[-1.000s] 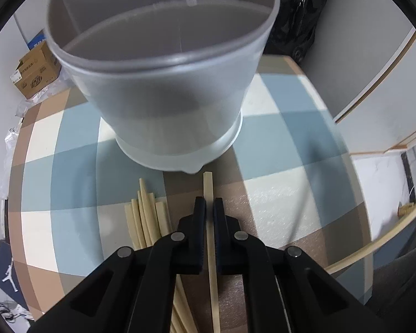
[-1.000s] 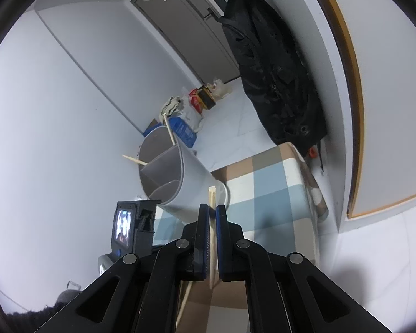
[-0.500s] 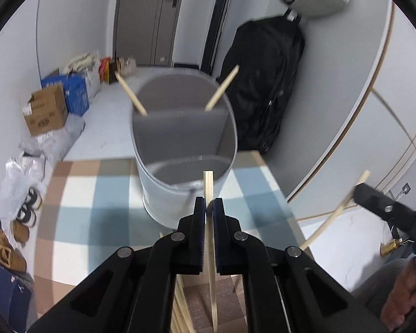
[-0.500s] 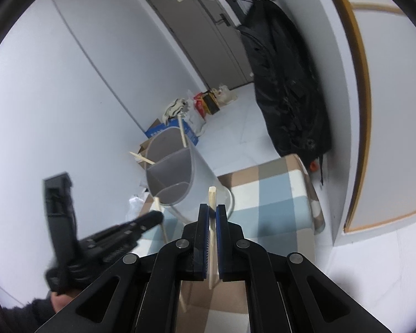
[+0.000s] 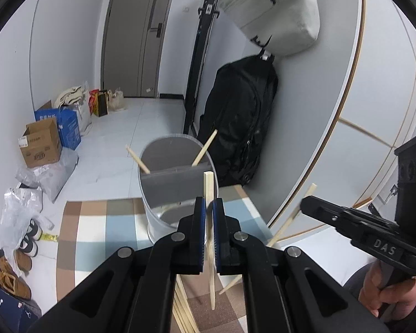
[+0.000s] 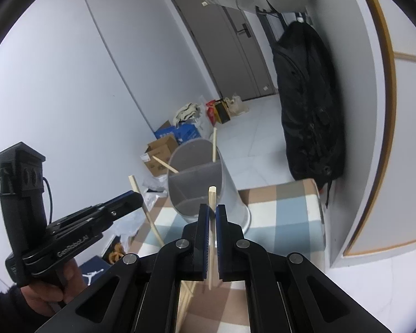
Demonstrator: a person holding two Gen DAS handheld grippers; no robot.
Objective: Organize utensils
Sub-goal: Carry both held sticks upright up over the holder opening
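A grey divided holder [image 5: 177, 191] stands at the far end of the checked table [image 5: 97, 238], with two chopsticks leaning in its back compartment. My left gripper [image 5: 209, 205] is shut on a wooden chopstick [image 5: 208, 191] and holds it raised, short of the holder. My right gripper [image 6: 213, 212] is shut on another chopstick [image 6: 212, 194], also raised and short of the holder [image 6: 205, 183]. The right gripper shows at the right of the left wrist view [image 5: 305, 205]. The left gripper shows at the left of the right wrist view [image 6: 137, 198]. Loose chopsticks [image 5: 184, 310] lie on the table below the left gripper.
A black backpack [image 5: 241, 122] leans on the wall behind the table, under a white bag [image 5: 274, 14]. Cardboard boxes [image 5: 40, 141], plastic bags and shoes [image 5: 11, 274] lie on the floor at the left. A curved wall panel [image 5: 346, 138] runs along the table's right side.
My left gripper has lifted and pulled back from the holder with its chopstick. My right gripper held its chopstick and drew nearer, so each gripper now shows in the other's view.
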